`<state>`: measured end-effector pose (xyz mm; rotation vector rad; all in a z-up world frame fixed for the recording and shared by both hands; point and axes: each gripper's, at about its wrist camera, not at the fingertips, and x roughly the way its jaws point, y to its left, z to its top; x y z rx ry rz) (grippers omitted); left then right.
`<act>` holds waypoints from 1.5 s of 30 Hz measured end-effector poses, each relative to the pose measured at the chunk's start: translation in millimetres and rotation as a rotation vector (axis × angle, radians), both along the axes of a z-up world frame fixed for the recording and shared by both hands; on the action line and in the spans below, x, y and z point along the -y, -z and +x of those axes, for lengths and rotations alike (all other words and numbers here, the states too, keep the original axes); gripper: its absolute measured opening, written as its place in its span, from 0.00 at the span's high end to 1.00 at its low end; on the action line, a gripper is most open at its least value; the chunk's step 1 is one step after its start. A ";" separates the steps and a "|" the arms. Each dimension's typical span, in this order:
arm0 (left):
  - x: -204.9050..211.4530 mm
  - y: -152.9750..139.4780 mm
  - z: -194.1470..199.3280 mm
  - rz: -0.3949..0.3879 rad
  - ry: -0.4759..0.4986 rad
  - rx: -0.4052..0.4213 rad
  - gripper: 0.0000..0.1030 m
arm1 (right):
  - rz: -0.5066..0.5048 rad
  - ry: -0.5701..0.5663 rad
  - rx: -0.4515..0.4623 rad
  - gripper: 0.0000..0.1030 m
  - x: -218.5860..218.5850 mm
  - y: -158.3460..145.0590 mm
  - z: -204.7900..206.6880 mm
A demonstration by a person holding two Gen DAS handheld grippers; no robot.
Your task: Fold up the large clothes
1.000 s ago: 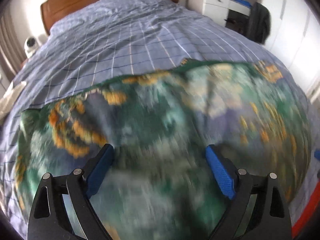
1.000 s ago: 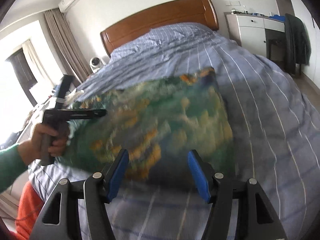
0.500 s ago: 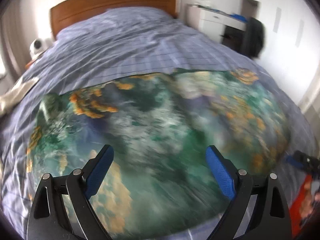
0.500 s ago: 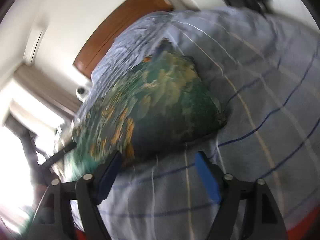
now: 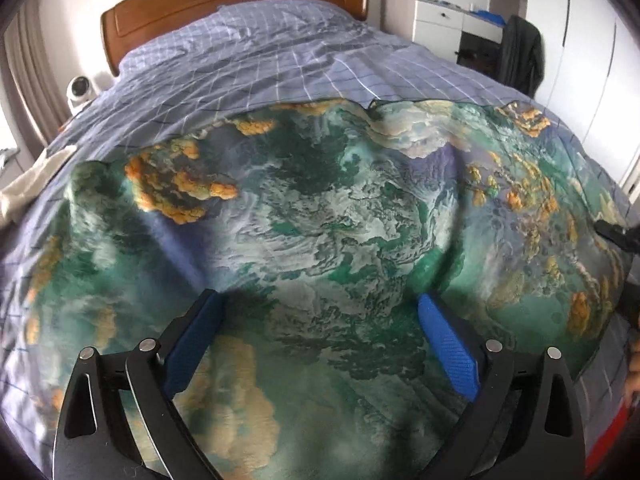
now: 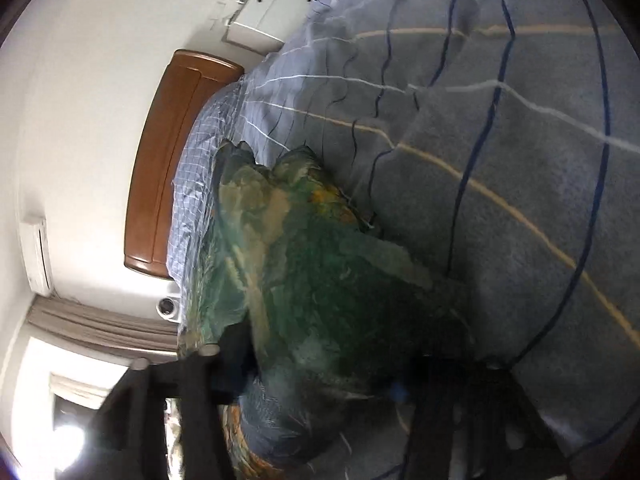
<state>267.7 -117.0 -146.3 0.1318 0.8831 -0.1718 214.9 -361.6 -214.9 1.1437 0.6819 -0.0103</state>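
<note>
The large printed garment [image 5: 320,220], green with orange and pale cloud-like patches, lies spread across the foot half of the bed [image 5: 260,60], on the blue checked cover, its far edge running roughly across the bed's width.

The left tongs [image 5: 320,340] hang just above the near part of the cloth with their blue pads wide apart and nothing between them.

The right tongs [image 6: 320,376] are rolled onto their side at the garment's right edge, and their jaws are closing with a bunched fold of the cloth [image 6: 320,300] between them. The picture is too dark there to tell whether the pads already press on it.

The step in hand looks like taking hold of the side edge to carry it over. To do it well, the right tongs should catch only the garment, not the bed cover beneath, and bite close to the hem so that the fold line stays straight. The left tongs would best take the matching edge further along, so both ends lift together and the cloth does not twist or sag in the middle.
</note>
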 end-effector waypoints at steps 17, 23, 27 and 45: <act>39.1 -164.6 -11.3 -0.126 0.397 -0.116 0.12 | -0.892 -0.377 0.434 0.66 -156.1 -160.5 -44.3; 29.7 -146.3 -8.0 -0.003 0.349 -0.192 0.11 | -1.171 -0.535 0.516 0.66 -229.7 -154.8 -66.6; 24.9 -130.8 -20.8 0.165 0.305 -0.192 0.16 | -1.292 -0.613 0.555 0.66 -262.9 -146.2 -79.0; -181.7 -131.3 1.8 -0.148 0.081 -0.213 0.63 | -0.876 -0.769 0.478 0.49 -206.9 -178.3 -40.6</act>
